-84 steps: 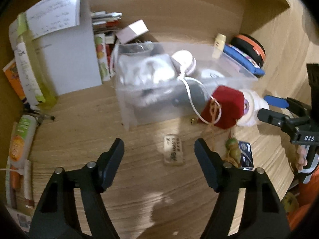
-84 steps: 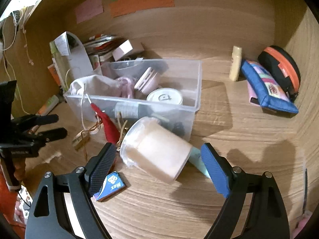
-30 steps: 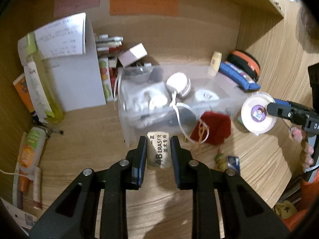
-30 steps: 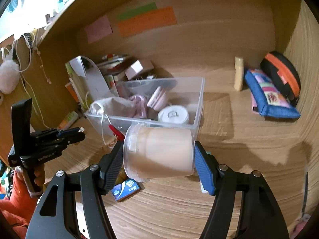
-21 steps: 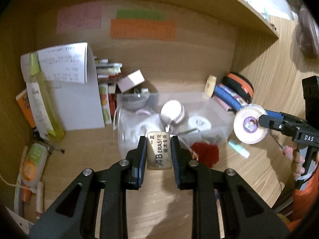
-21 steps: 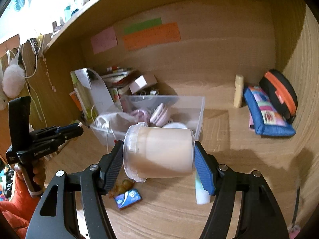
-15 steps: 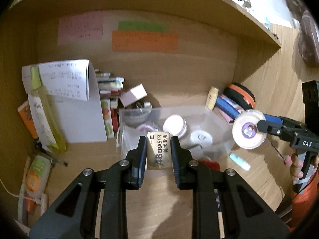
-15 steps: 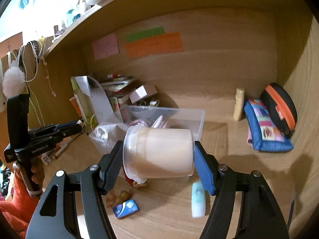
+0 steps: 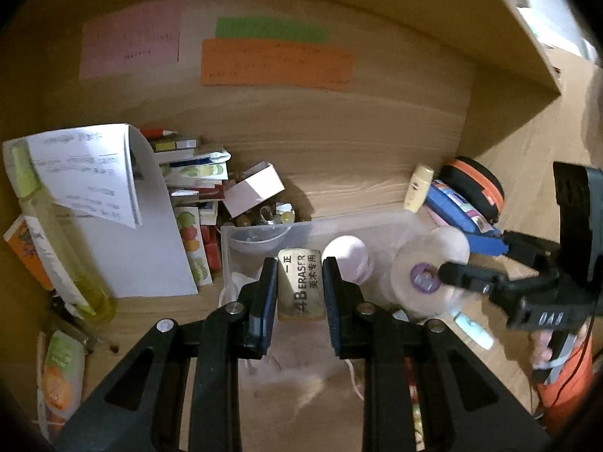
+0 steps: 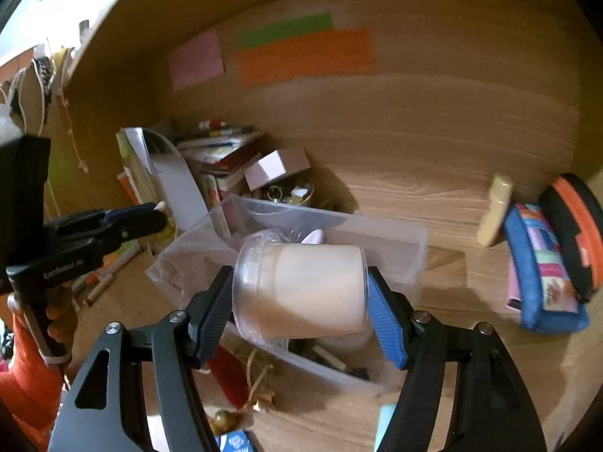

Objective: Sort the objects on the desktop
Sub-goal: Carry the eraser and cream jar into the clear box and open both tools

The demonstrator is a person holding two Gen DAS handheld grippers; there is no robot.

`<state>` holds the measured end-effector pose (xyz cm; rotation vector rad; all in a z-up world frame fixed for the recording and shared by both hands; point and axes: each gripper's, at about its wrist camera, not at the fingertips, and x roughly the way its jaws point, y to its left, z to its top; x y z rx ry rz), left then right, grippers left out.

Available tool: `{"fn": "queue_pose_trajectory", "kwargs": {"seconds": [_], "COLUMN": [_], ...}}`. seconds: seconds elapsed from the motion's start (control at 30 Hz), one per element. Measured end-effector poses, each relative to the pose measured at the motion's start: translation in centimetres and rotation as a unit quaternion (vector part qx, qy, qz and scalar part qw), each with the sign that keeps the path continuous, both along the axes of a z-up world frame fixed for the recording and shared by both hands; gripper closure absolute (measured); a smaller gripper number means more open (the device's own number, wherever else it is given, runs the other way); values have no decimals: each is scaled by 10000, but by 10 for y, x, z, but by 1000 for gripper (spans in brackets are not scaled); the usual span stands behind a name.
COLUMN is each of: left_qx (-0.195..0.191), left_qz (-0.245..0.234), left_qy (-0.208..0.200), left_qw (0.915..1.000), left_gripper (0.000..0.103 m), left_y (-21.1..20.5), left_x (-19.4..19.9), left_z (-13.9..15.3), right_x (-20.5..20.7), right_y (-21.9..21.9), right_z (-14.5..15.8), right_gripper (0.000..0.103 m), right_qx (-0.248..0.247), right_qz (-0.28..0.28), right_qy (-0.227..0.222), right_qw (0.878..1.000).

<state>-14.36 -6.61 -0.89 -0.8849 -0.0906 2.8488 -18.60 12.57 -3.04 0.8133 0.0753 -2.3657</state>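
The eraser (image 9: pixel 300 285) at the frame's centre reads "4B ERASER" beside Chinese characters. The left tool (image 10: pixel 124 220), at mid left, reads "GenRobot.AI". Writing on the wall notes is too blurred to read.

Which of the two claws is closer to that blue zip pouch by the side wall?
Right. The right gripper, clamped on the pale jar, hangs just beside the blue pouch. The left gripper, pinching the eraser, is farther off, over the clear bin.
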Motion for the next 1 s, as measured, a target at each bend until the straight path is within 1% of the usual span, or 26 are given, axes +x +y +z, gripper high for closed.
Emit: {"fn": "queue_pose_trajectory", "kwargs": {"seconds": [0.13,0.2,0.33,0.47,0.73,0.9,1.0], "left_qx": [24,-41,-126,-138,-281,-309,-323], "left_qz": [61,173,290,219,167,162,157], "left_qy": [-120,-140,-284,-534,-666,-622,-612], "left_qw": [9999,9997,9991,9982,9972,9975,9975], "left_gripper": [80,80,80,80,80,79,76], "left_y": [-1,0,2,3,7,5,4], "left_x": [-21,-30,-47,-58,-59,-55,-54], "left_z": [-7,-14,-31,-47,-62,-62,-62], "right_x": [-9,-11,-13,-15,-11,-8,-10], "right_y": [-15,-19,-22,-25,-26,-30,-30], "right_z": [-13,-20,-23,-25,-26,-29,-32], "right_gripper": [39,39,39,39,39,39,38], "right_qx": [62,107,192,236,362,678,766], "right_qz": [-14,24,-50,-91,-278,-424,-441], "right_qy": [-119,-195,-118,-107,30,231,204], "right_qw": [9999,9998,9997,9996,9990,9965,9959]}}
